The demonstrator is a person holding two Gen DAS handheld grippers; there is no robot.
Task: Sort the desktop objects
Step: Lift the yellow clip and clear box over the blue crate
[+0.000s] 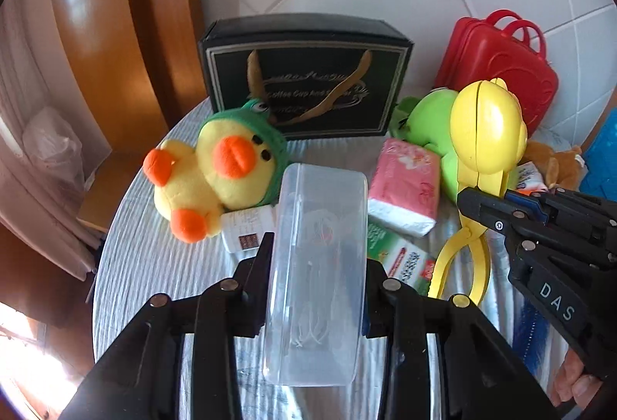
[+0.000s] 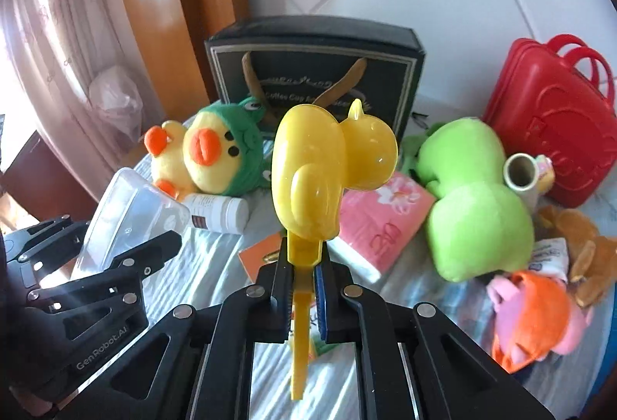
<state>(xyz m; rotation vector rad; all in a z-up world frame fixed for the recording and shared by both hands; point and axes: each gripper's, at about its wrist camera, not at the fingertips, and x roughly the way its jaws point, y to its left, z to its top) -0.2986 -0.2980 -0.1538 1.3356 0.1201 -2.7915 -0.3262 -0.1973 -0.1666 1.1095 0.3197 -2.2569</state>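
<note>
My left gripper (image 1: 318, 258) is shut on a clear plastic box (image 1: 320, 266) and holds it lengthwise above the table; the box also shows at the left of the right wrist view (image 2: 127, 212). My right gripper (image 2: 304, 266) is shut on the handle of a yellow duck-shaped snowball clip (image 2: 324, 165), held upright above the table; the clip also shows in the left wrist view (image 1: 486, 127). On the table lie a yellow duck plush with a green hood (image 1: 216, 173), a green plush (image 2: 474, 204), a pink tissue pack (image 1: 405, 185) and a white bottle (image 2: 219, 214).
A black gift box (image 1: 308, 73) stands at the back of the round table (image 1: 154, 258). A red plastic case (image 2: 551, 142) stands at the back right. A cardboard tube (image 2: 520, 173), a brown plush (image 2: 586, 258), an orange-pink plush (image 2: 536, 312) and a green packet (image 1: 401, 258) crowd the right side.
</note>
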